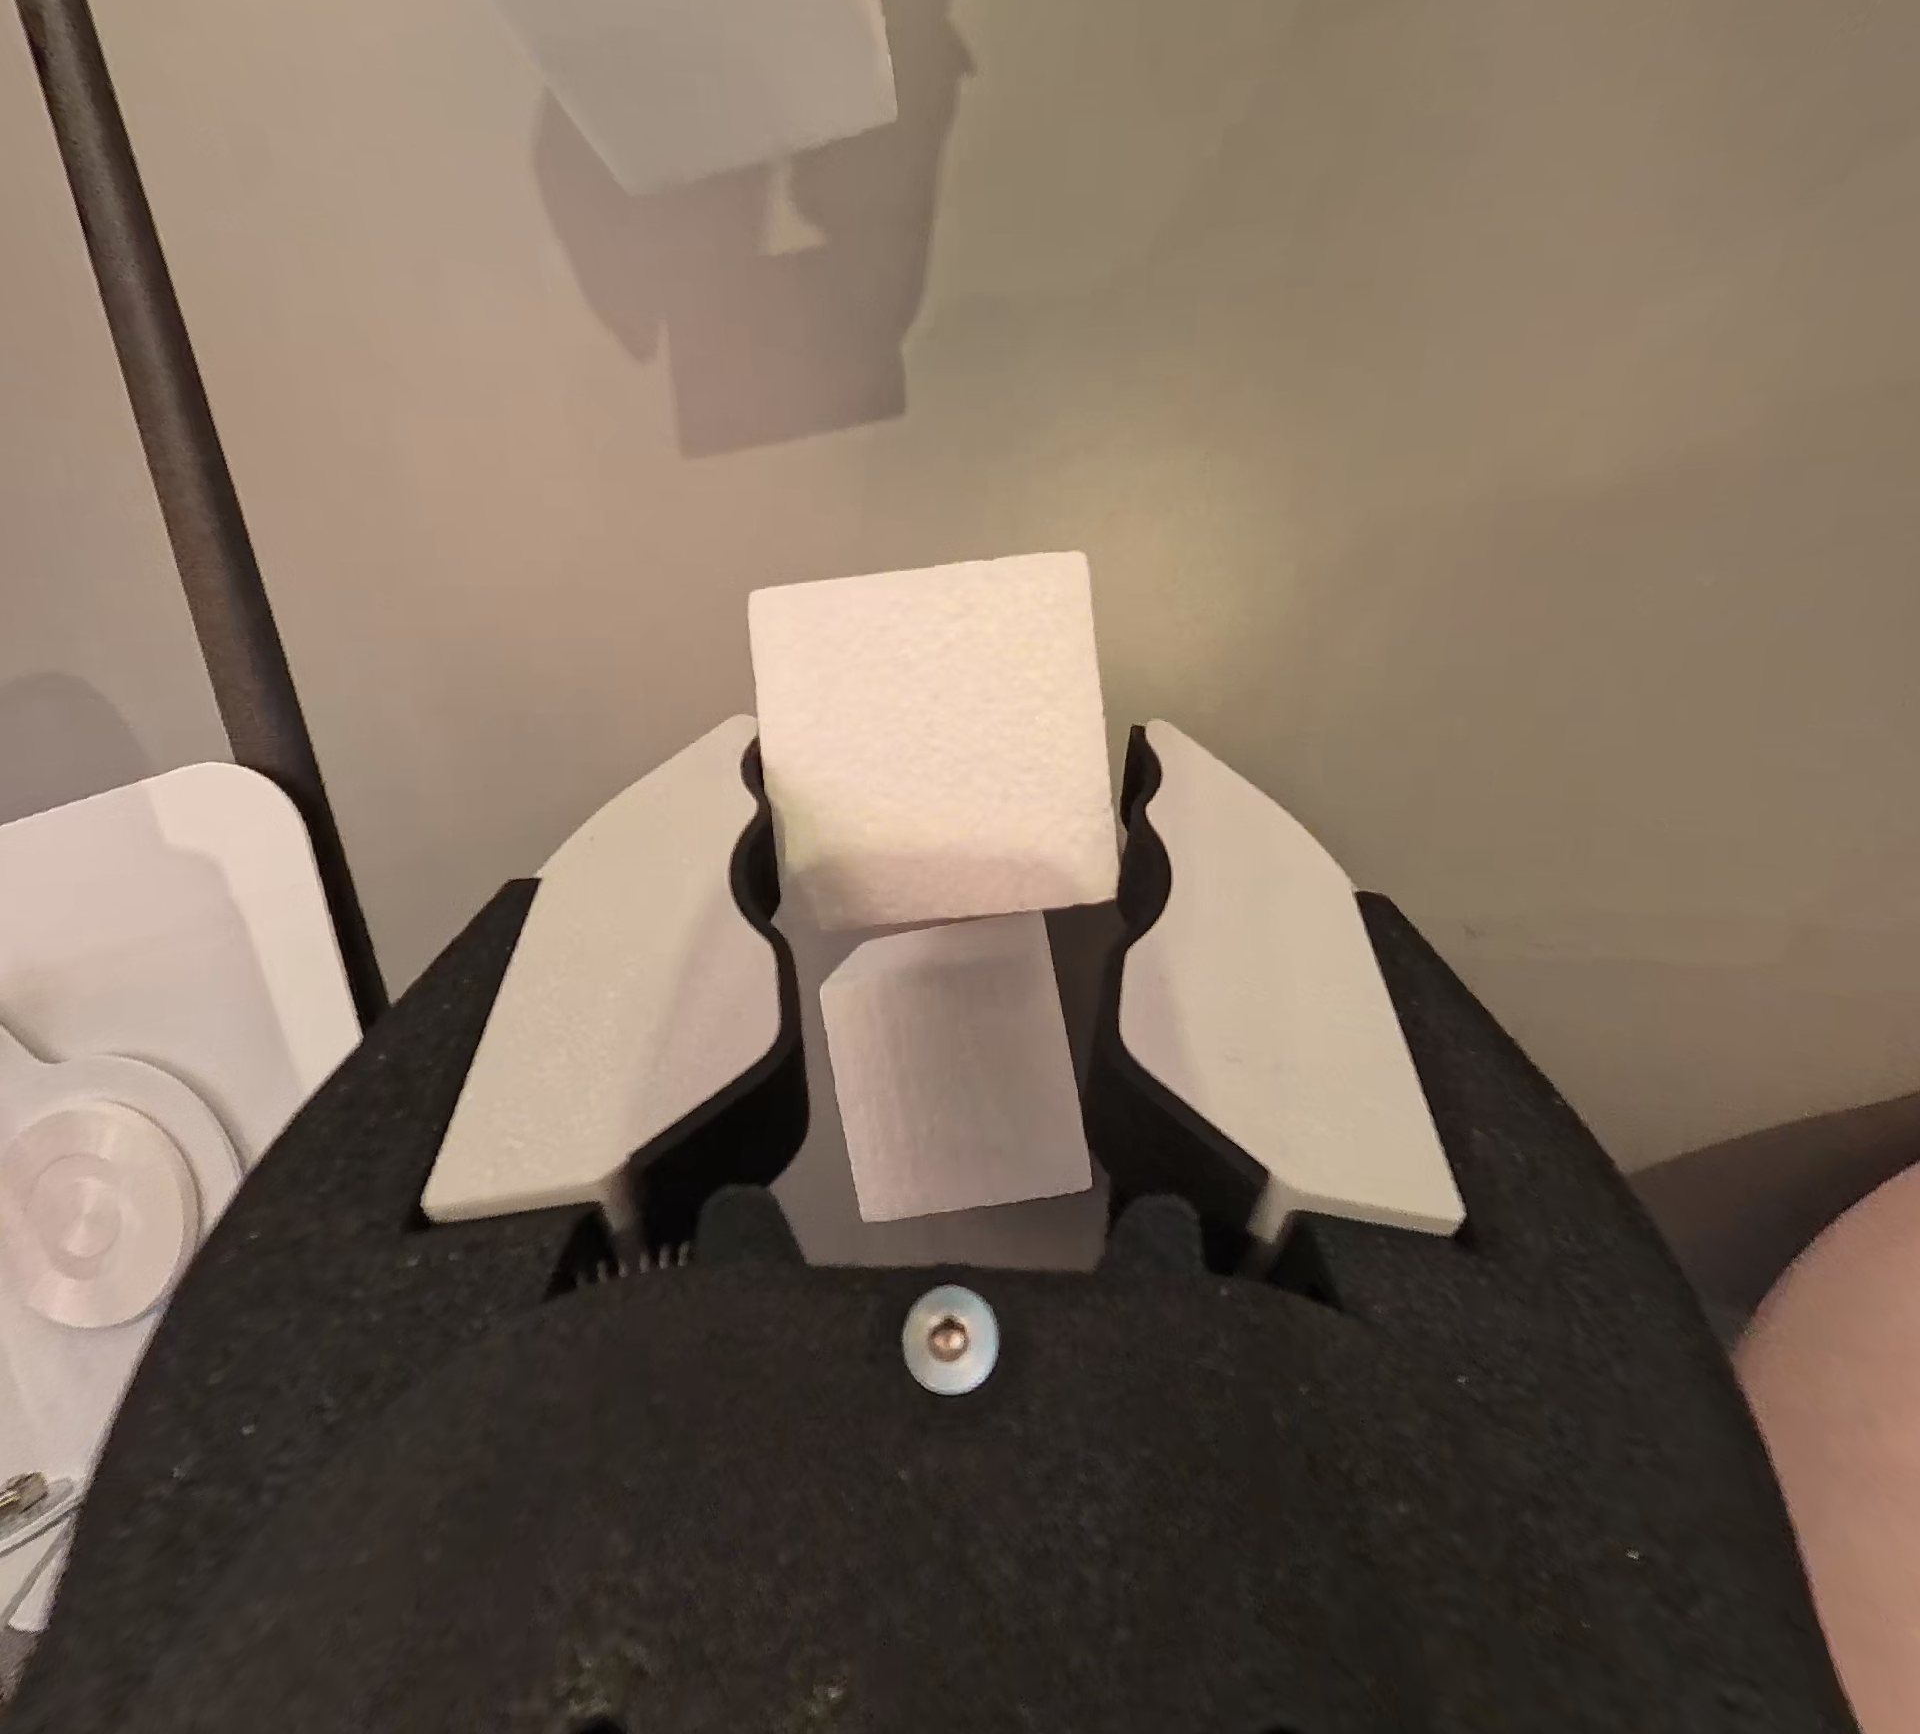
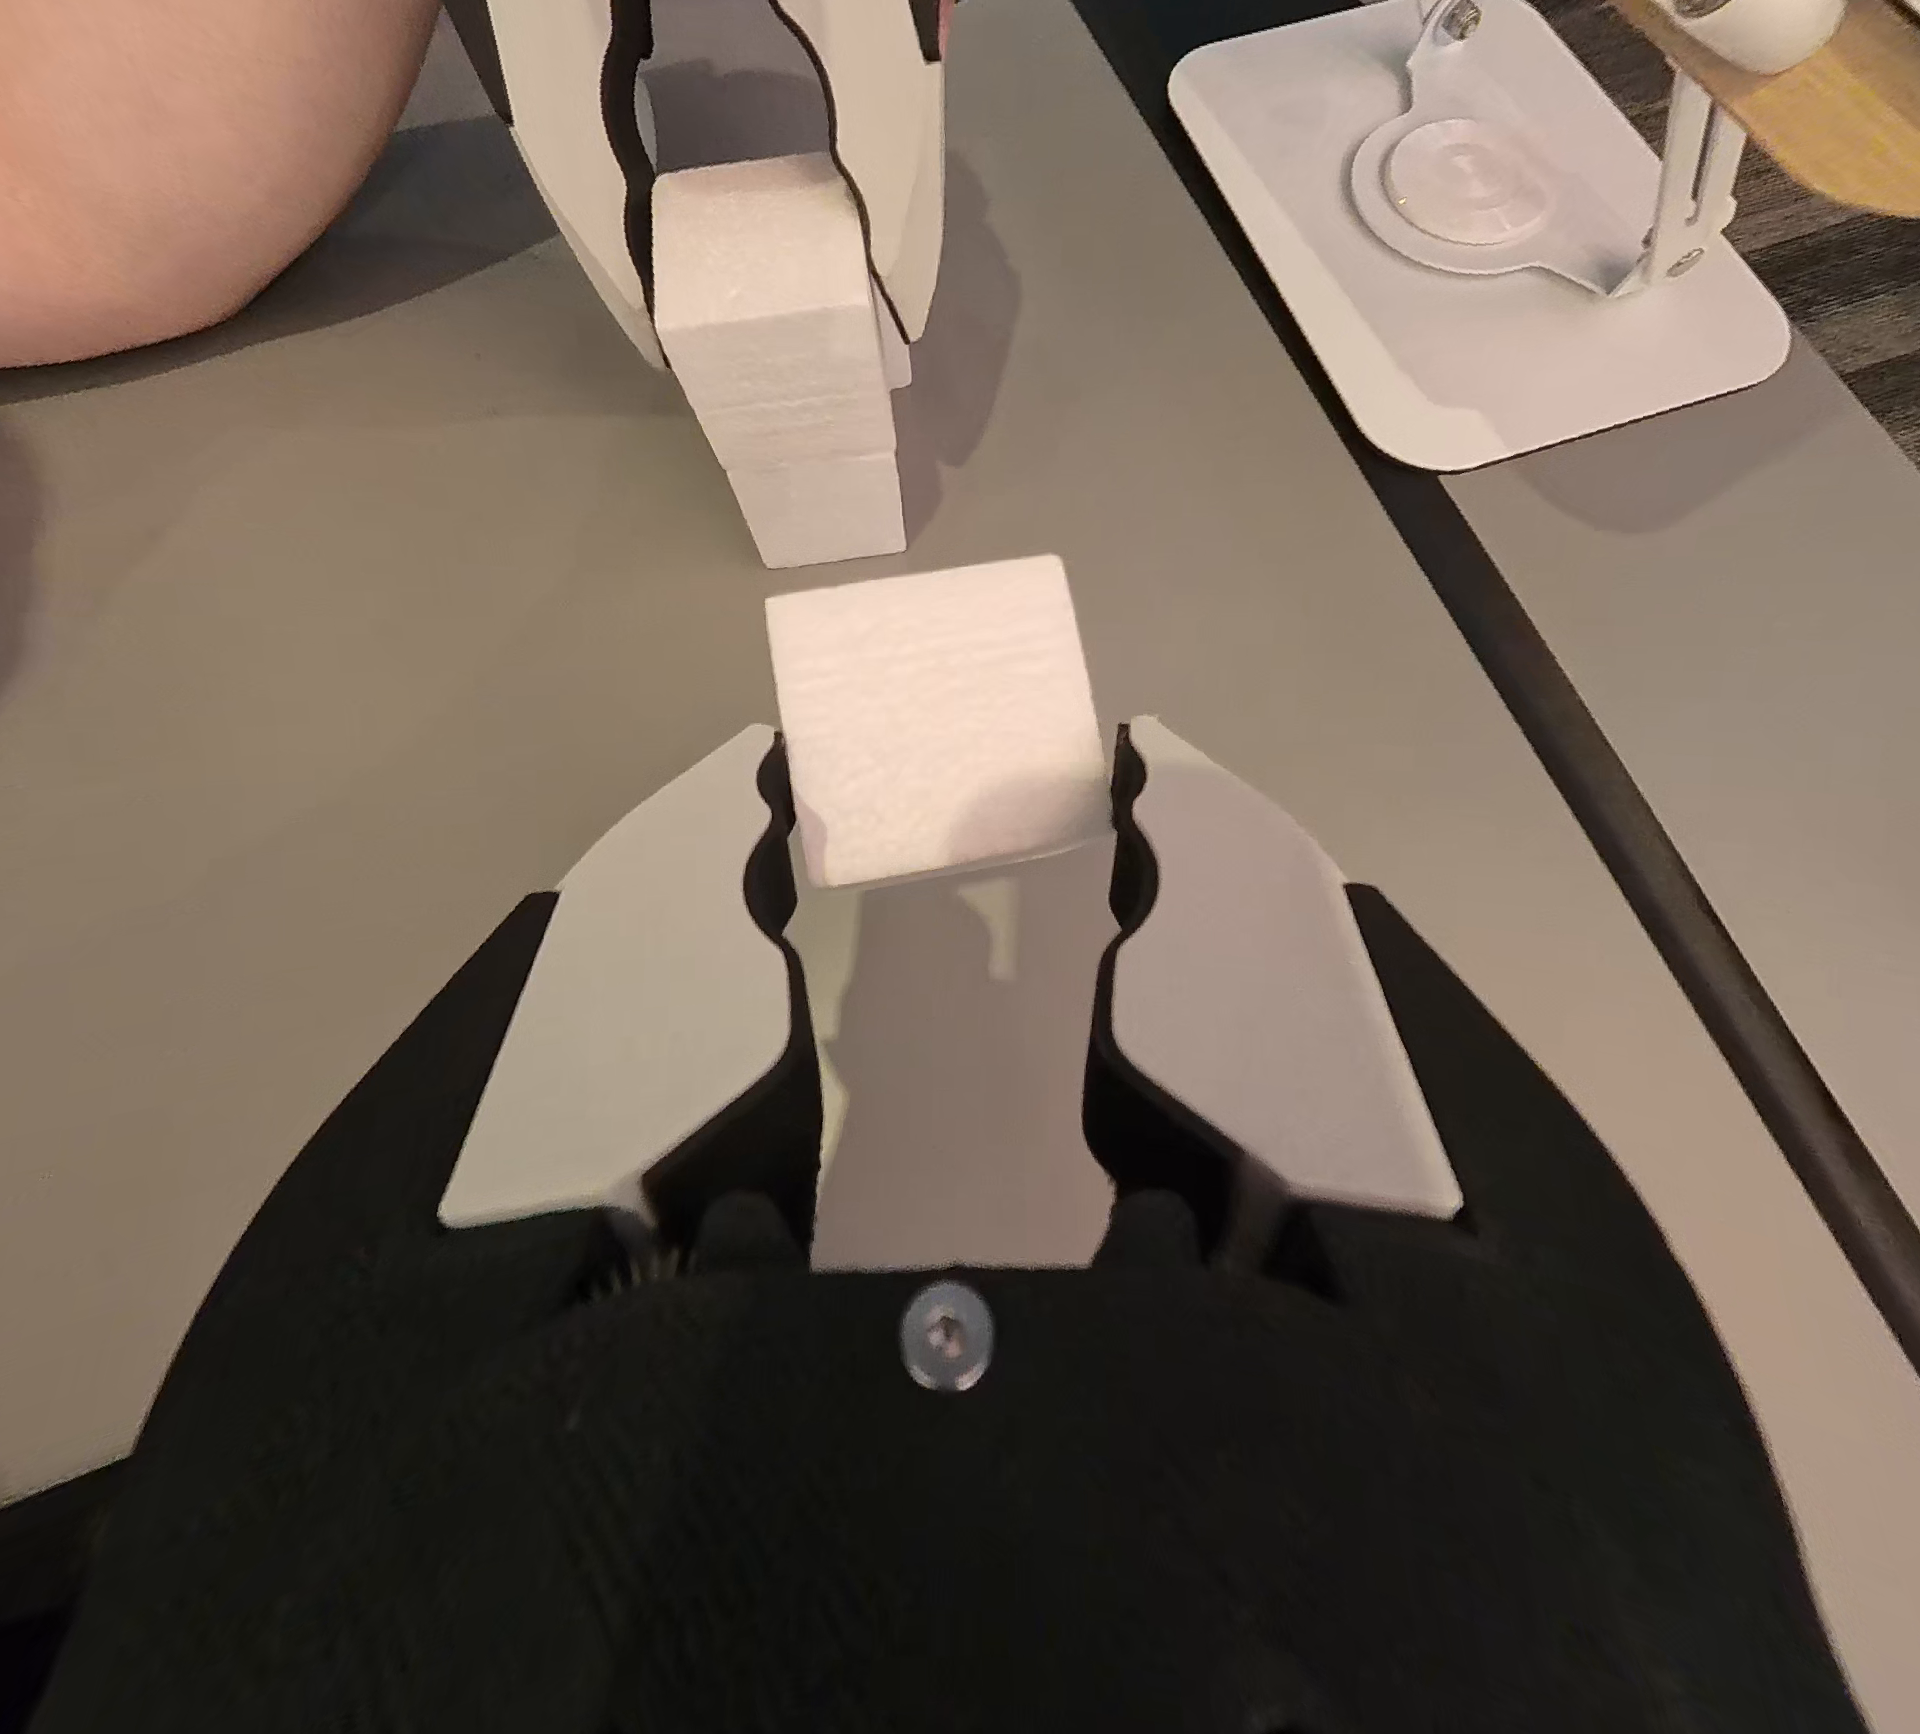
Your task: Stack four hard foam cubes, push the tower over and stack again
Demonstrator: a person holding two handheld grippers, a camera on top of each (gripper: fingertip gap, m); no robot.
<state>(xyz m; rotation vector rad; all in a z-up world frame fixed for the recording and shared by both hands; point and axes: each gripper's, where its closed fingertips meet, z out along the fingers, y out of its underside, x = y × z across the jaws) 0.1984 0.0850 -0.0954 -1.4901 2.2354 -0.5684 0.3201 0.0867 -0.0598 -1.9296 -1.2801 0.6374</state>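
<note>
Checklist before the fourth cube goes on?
1. Fourth cube gripped in right gripper, off the table: ok.
2. Tower three cubes high: ok.
3. Tower straight: ok, layers only slightly offset.
4. Tower top free for placing: not ok, left gripper straddles the top cube.
5. Left gripper let go of top cube: cannot tell, pads sit very close on both sides.
6. Stand out of the path: ok, off to the side.
</note>
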